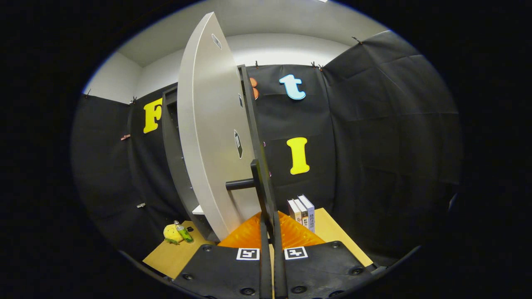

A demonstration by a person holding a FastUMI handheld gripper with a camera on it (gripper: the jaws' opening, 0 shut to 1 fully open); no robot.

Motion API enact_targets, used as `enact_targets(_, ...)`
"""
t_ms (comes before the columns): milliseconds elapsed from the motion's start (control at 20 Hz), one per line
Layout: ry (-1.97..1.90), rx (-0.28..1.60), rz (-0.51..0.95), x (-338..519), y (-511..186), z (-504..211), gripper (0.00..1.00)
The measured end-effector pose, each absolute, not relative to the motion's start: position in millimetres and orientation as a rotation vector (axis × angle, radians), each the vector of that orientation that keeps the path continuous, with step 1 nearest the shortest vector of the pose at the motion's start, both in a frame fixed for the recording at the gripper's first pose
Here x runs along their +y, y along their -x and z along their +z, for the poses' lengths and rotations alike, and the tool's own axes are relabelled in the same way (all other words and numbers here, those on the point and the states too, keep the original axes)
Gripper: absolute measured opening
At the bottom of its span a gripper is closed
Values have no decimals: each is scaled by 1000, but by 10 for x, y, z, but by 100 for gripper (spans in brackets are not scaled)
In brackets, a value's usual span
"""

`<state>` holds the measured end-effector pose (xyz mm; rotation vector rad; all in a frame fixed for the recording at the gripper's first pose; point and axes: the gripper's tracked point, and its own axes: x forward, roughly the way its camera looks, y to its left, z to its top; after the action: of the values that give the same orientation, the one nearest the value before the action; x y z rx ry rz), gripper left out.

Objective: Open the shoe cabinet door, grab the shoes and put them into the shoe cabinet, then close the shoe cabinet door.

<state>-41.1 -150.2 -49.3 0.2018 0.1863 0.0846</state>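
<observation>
I've got the claw [272,232] pinched narrow on the dark bar handle [262,182] of the tall grey shoe cabinet door [208,137], standing ajar just ahead, so I judge it's door-swinging, next a steady arc.

Light falls from above, bright on the pale ceiling [266,25] and even on the cabinet door [208,137] ahead of the tool [273,249], with no harsh glare. The black cloth wall [374,124] stays dim. Fisheye bending curves the door strongly. Focus is sharp throughout; shadows are soft.
</observation>
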Motion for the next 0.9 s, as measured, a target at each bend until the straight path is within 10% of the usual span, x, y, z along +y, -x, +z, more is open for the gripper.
enact_targets(350, -199, 169, 47, -1629, 618, -496, 18)
enact_targets(900, -181, 152, 1, -1262, 1323, -387, 94)
